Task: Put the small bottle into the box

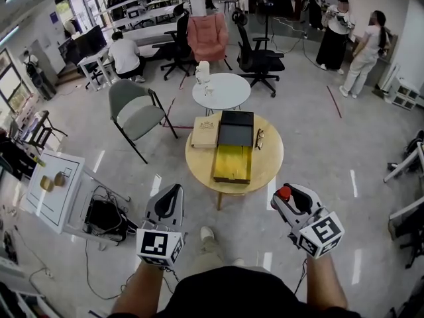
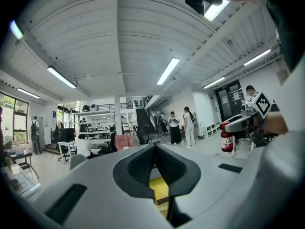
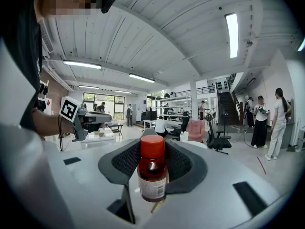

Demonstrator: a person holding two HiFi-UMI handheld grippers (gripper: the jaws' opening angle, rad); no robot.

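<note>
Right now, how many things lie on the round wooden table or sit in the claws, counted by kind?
Boxes: 3, the tan box, the black box, the yellow-lined box
Eyewear: 1, the glasses
Bottles: 1, the small bottle, gripped in the right claw
Total: 5; the left claw is shut on nothing.

A round wooden table (image 1: 270, 159) stands ahead of the left gripper (image 1: 171, 192) and right gripper (image 1: 283, 193), well apart from both. Nearest them lies an open box (image 1: 232, 164), yellow inside, its black lid (image 1: 236, 128) beyond. A flat tan case (image 1: 205, 132) lies left of the lid, glasses (image 1: 259, 138) right.
</note>
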